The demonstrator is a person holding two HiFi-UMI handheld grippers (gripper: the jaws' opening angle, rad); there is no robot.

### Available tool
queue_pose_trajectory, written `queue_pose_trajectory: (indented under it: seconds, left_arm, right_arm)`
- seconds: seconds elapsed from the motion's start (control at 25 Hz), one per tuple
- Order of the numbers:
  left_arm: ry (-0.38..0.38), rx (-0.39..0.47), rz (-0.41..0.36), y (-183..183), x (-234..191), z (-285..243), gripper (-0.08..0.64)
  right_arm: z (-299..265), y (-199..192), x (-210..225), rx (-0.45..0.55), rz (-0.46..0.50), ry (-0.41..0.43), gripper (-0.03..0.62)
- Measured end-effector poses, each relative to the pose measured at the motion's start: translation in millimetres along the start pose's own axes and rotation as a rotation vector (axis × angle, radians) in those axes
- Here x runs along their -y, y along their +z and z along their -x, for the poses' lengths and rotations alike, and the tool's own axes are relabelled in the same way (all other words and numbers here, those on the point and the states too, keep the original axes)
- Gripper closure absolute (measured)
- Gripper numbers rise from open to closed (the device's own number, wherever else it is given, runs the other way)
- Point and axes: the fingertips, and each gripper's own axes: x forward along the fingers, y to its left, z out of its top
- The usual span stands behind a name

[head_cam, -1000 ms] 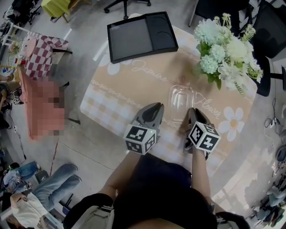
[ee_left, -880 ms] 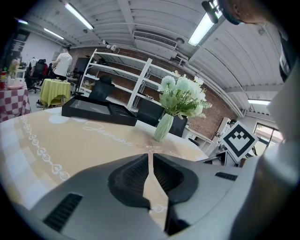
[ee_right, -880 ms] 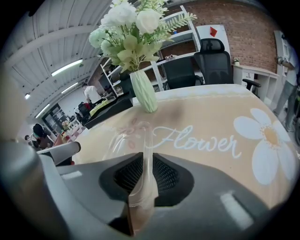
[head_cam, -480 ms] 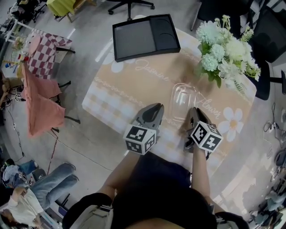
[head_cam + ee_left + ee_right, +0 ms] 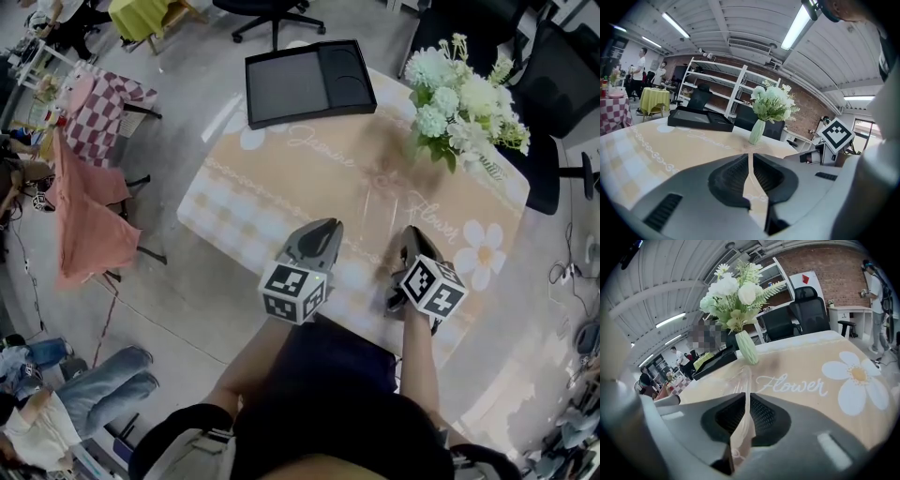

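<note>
Floor (image 5: 202,300) by L gripper (image 5: 323,230): head-view only

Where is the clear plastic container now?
The clear plastic container is centre-right over the table in the head view, its edge pinched by the right gripper, flower vase beyond.

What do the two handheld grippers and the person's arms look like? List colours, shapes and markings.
The left gripper and right gripper are both grey, wedge-shaped shells tapering to two jaws lined with black ribbed pads. Each carries a white cube with black square markers at its rear. No cables show. The person wears a dark top; the forearms are bare.
</note>
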Motion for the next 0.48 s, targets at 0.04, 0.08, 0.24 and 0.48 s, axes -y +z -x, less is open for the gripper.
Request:
queue_pose_trajectory:
  seconds: [0.04, 0.08, 0.24, 0.48]
  left_arm:
    - [0.001, 0.003, -0.002, -0.3, 1.1, 2.4, 0.522]
    - [0.001, 0.006, -0.004, -0.4, 2.3, 4.9, 0.522]
    - [0.003, 0.023, -0.010, 0.7, 7.3, 15.8, 0.522]
    - [0.008, 0.055, -0.021, 2.5, 14.2, 33.1, 0.522]
  right_arm:
    - [2.2, 0.5, -0.5, 0.007, 0.002, 0.000, 0.560]
    - [4.6, 1.0, -1.0, 0.013, 0.003, 0.001, 0.561]
    - [15.2, 2.7, -4.9, 0.039, 0.007, 0.006, 0.561]
    - [32.4, 1.9, -11.3, 0.073, 0.009, 0.019, 0.565]
